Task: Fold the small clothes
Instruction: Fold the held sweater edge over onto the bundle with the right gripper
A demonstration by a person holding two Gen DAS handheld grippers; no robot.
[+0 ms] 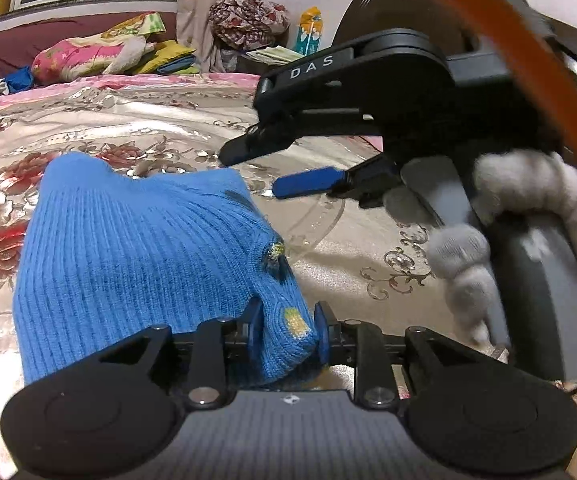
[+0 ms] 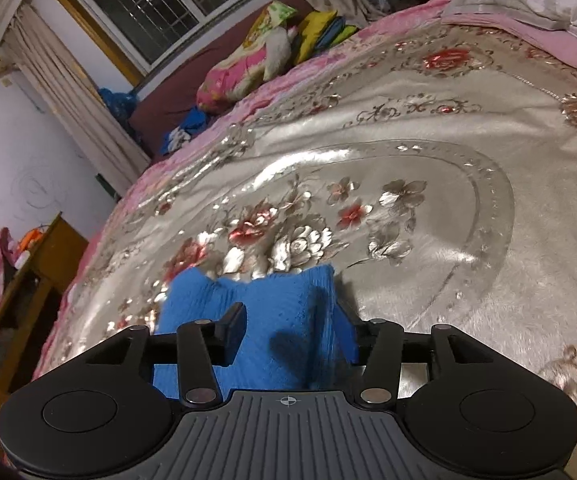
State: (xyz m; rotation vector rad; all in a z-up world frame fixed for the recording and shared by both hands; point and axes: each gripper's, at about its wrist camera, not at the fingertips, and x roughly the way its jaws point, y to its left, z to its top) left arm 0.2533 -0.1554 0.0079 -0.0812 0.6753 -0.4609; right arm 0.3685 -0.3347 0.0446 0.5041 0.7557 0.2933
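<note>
Here the left gripper [image 1: 286, 324] pinches a corner of the blue knitted garment [image 1: 136, 248], its blue pads pressed on the fabric; the rest of the knit spreads ahead and to its left over the floral bedspread [image 1: 368, 248]. To its right, the right gripper [image 1: 268, 172], held in a grey-gloved hand [image 1: 520, 216], hovers with jaws apart, nothing between them. In the right wrist view the right gripper [image 2: 290, 332] stands released, the blue garment [image 2: 272, 308] lying just below and ahead.
</note>
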